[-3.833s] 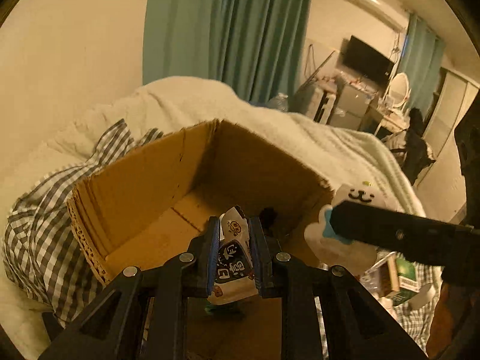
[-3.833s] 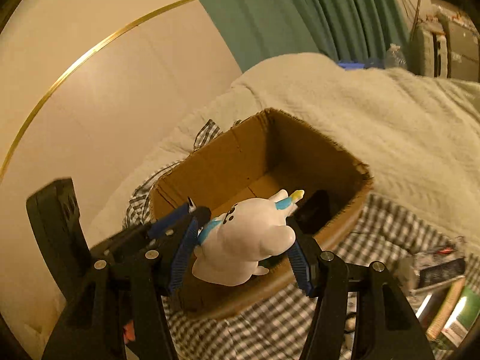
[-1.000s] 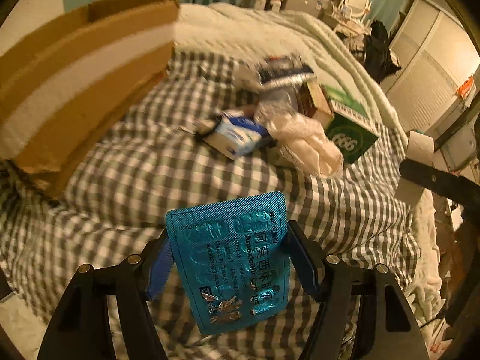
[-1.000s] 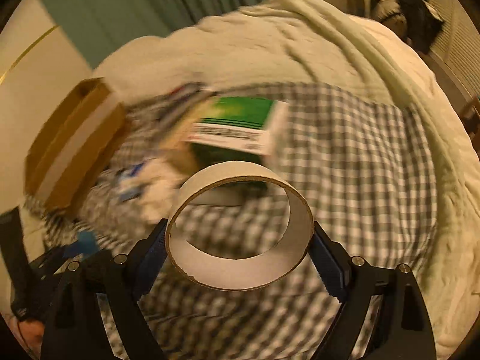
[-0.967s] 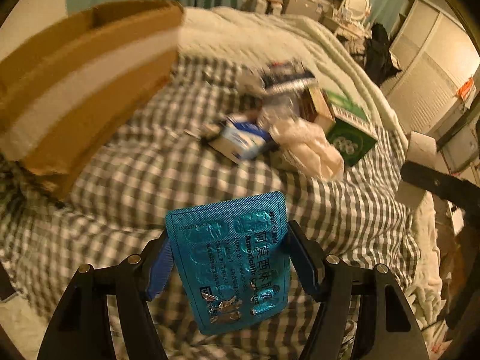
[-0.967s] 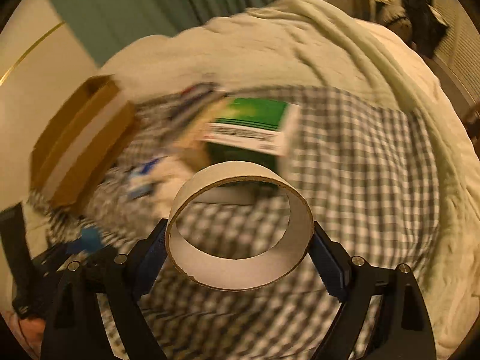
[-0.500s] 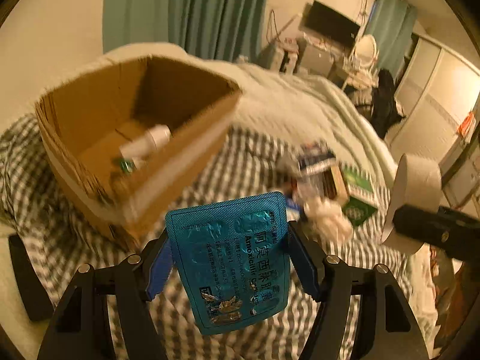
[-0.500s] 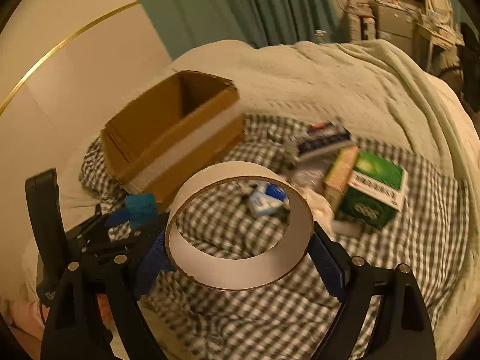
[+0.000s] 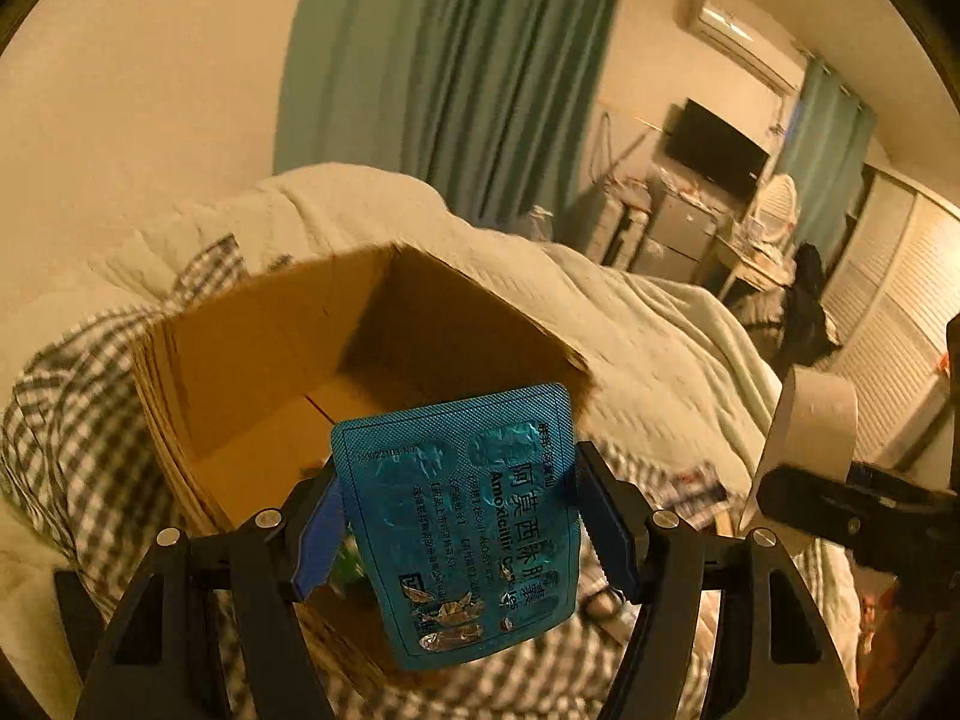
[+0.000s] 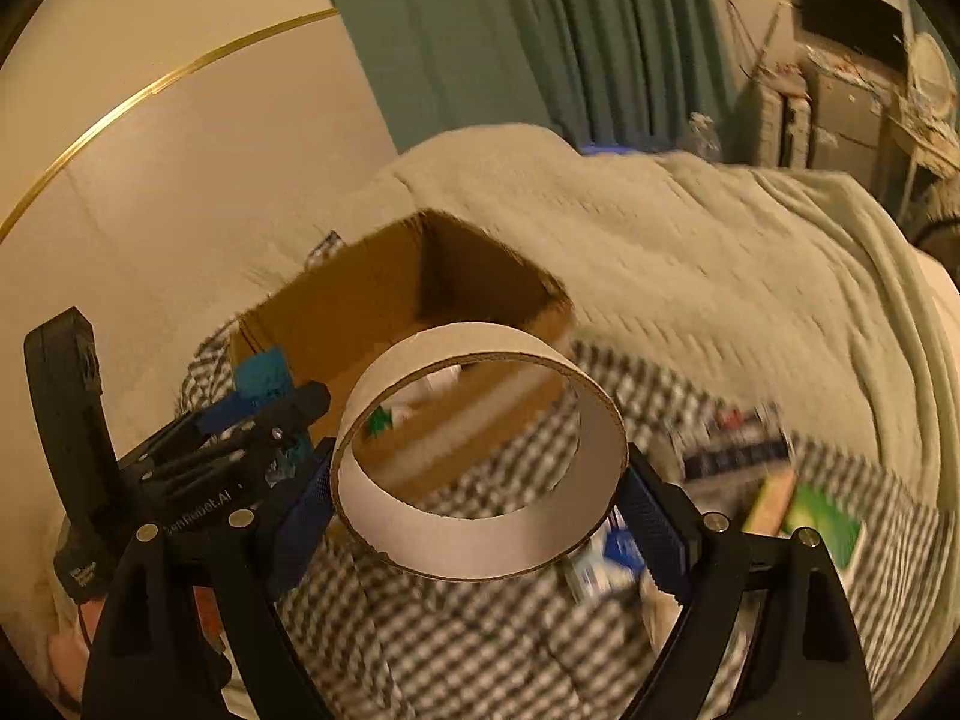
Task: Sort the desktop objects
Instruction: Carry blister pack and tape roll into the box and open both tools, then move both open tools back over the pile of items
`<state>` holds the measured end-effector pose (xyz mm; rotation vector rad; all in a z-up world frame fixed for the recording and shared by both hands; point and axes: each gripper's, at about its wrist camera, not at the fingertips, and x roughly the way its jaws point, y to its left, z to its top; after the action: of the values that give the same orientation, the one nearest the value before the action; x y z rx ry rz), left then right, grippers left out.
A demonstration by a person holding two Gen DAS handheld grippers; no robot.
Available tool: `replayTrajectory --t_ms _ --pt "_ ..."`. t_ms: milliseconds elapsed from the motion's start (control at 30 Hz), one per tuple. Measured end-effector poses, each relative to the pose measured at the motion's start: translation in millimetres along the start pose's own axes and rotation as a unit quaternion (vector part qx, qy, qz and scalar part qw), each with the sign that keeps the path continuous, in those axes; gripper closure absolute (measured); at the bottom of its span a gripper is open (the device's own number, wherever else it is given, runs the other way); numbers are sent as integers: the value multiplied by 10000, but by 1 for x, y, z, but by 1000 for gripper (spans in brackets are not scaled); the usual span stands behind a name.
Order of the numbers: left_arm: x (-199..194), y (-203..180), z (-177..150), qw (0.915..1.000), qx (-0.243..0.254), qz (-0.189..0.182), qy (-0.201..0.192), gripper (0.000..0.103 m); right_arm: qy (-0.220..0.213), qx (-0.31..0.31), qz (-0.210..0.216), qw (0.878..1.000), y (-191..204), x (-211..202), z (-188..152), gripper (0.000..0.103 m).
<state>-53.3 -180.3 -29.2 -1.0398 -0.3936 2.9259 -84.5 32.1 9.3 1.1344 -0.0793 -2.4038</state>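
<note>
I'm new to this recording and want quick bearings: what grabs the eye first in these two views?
A blue blister pack fills the middle of the left wrist view, clamped between the left gripper jaws just in front of an open cardboard box on the checked bedcover. In the right wrist view, a wide cardboard ring is gripped in the right gripper, with the same box beyond it.

— What's the left gripper (image 9: 459,531) doing?
— It's tilting downward, its blue pads (image 9: 317,531) pressing a blister pack (image 9: 465,516) held flat between them.
— And the right gripper (image 10: 480,516)?
— It's angling down too, its jaws spread wide and clamping a cardboard ring (image 10: 480,462) by its outer sides.
</note>
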Motion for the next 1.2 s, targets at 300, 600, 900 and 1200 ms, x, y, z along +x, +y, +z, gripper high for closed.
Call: replayTrajectory --t_ms 300,600,900,1200 --pt "26 36 19 9978 -162 646 67 32 -147 -100 491 9986 28 62 53 15" --pt "37 38 20 9944 -103 1039 141 15 -33 188 544 9983 27 97 60 9" --pt "22 28 6 9938 -372 999 300 8 -126 316 214 9992 6 70 53 8" --pt "0 -35 -33 9980 135 318 524 8 -108 641 -1049 9924 -61 -5 -17 8"
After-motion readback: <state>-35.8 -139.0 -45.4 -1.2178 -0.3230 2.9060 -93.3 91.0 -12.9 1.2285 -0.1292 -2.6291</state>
